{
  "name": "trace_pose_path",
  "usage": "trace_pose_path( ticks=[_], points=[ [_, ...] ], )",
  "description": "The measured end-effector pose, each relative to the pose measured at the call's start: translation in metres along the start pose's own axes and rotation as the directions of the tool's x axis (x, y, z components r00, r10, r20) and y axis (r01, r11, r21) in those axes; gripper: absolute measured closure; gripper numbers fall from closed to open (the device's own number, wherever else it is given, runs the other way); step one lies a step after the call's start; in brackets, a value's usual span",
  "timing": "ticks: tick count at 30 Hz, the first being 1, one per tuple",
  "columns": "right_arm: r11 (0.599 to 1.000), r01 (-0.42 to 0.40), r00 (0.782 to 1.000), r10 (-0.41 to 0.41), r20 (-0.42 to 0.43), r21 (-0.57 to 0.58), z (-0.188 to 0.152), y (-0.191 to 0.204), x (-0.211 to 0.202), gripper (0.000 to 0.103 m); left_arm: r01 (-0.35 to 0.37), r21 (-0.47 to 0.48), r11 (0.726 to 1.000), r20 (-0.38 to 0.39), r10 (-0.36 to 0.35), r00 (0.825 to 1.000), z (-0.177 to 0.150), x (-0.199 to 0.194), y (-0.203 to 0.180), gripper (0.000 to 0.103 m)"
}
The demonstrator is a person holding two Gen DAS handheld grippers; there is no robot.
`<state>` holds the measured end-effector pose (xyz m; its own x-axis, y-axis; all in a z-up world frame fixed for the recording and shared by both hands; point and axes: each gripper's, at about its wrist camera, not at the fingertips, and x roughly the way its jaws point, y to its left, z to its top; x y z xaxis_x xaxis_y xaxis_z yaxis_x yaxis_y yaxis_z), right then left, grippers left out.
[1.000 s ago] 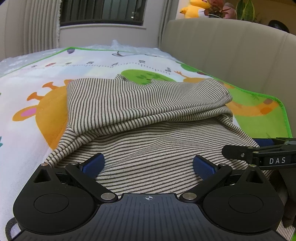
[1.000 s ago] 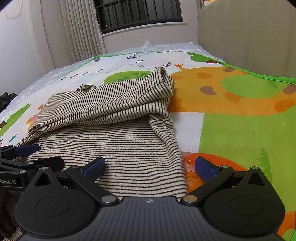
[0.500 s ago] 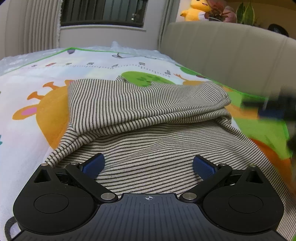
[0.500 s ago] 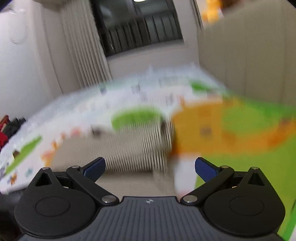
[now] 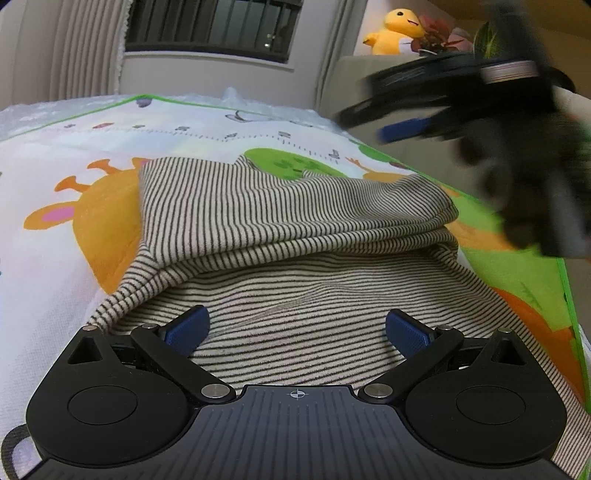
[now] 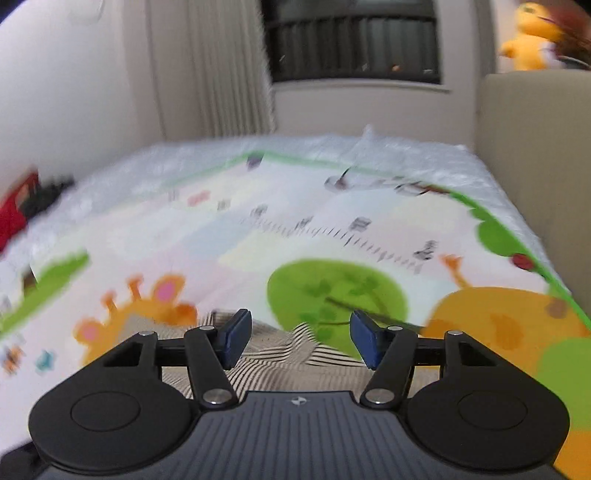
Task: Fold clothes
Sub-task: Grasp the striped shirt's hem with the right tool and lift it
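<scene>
Striped shirt point(image 5: 295, 236) beneath raised right gripper point(image 6: 301, 338)

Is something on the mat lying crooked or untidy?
Yes. The striped garment on the play mat is not flat: its far part is bunched into thick uneven layers, and a collar-like bit pokes up at the far edge.

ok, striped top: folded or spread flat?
Partly folded: the striped top has its far half doubled back over the near part, with a rumpled fold edge.

Garment point(image 5: 295, 236) on mat point(image 5: 55, 295), sofa point(image 5: 369, 110) right, window point(image 5: 214, 26) behind
</scene>
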<state>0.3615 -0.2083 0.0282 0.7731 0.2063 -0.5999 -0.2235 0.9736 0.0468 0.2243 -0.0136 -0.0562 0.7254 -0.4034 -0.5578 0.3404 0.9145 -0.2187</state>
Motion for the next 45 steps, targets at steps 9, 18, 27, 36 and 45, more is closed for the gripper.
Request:
trace_pose_path(
  ticks=[9, 18, 27, 36, 45],
  points=[
    [0.998, 0.055, 0.99, -0.053, -0.128, 0.016, -0.025, 0.005, 0.071, 0.059, 0.038, -0.038, 0.999, 0.015, -0.038, 0.999, -0.001, -0.001, 0.008, 0.0],
    [0.995, -0.065, 0.998, 0.065, 0.007, 0.081, -0.016, 0.006, -0.033, 0.092, 0.083, -0.095, 0.992, 0.032, -0.081, 0.996, 0.001, -0.005, 0.018, 0.0],
    [0.96, -0.189, 0.982, 0.186, 0.033, 0.206, -0.112, -0.004, -0.119, 0.092, 0.226, -0.226, 0.947, 0.253, -0.167, 0.953, 0.026, -0.062, 0.045, 0.0],
    [0.979, -0.172, 0.985, 0.167, 0.051, 0.113, -0.149, 0.015, -0.122, 0.089, 0.172, -0.119, 0.978, 0.313, -0.127, 0.941, 0.073, -0.086, 0.017, 0.0],
    [0.979, -0.158, 0.983, 0.144, 0.116, 0.125, -0.159, -0.003, -0.166, 0.079, 0.038, 0.061, 0.997, 0.122, -0.045, 0.991, 0.04, -0.06, -0.011, 0.0]
  ],
)
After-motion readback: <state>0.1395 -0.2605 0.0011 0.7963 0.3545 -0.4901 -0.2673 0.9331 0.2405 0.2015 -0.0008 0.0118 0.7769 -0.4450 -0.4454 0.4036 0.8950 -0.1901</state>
